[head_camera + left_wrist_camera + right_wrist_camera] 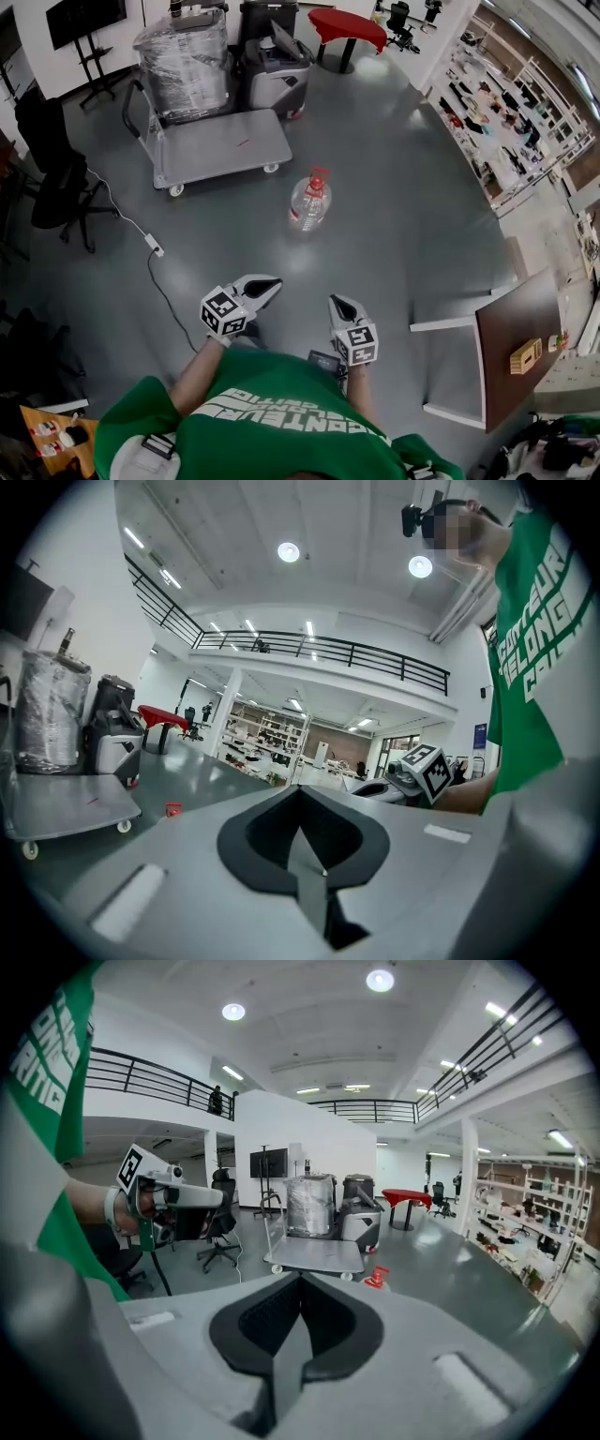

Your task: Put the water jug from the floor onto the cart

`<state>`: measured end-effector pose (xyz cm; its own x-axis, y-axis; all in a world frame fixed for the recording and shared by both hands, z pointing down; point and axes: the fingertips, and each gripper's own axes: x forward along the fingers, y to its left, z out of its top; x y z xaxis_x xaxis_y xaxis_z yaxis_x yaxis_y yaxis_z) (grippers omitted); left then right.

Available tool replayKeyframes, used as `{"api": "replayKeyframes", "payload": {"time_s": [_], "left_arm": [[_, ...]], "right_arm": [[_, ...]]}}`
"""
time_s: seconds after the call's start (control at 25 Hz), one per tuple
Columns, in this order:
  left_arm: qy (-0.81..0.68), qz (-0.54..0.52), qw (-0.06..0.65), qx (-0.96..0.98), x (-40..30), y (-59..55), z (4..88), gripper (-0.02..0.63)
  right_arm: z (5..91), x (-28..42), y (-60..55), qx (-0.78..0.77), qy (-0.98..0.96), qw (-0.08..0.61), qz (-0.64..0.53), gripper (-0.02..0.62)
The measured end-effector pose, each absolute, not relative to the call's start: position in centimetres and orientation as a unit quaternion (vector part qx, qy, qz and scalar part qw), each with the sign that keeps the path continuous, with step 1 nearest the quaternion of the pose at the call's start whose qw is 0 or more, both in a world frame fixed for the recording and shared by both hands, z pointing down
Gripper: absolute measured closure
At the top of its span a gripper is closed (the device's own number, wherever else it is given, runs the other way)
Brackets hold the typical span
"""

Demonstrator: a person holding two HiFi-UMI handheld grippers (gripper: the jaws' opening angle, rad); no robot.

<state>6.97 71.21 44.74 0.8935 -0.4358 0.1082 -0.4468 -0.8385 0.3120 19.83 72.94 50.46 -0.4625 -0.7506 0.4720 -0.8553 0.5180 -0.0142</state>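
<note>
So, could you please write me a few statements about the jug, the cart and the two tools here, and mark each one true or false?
1. The water jug stands on the floor, apart from the cart. True.
2. The right tool grips the jug. False: its jaws are shut on nothing, and it is close to the person, well short of the jug.
3. The jug's top is red. True.
4. The left tool has its jaws wide apart. False: they are together, with nothing between them.
5. A red table stands beyond the cart. True.
</note>
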Motion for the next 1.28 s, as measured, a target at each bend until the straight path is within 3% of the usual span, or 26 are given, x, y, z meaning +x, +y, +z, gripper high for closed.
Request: {"api": "replayKeyframes", "payload": {"time_s": [0.72, 1.28], "left_arm": [[-0.239, -0.013, 0.192, 0.952, 0.8, 64.7, 46.0, 0.594], [-0.247, 0.002, 0.194, 0.949, 4.3, 56.8, 45.5, 0.595]], "right_arm": [[52.8, 10.9, 66.6, 0.441, -0.860, 0.216, 0.138, 0.601], [52.6, 14.9, 57.5, 0.432, -0.866, 0.205, 0.150, 0.601]]}}
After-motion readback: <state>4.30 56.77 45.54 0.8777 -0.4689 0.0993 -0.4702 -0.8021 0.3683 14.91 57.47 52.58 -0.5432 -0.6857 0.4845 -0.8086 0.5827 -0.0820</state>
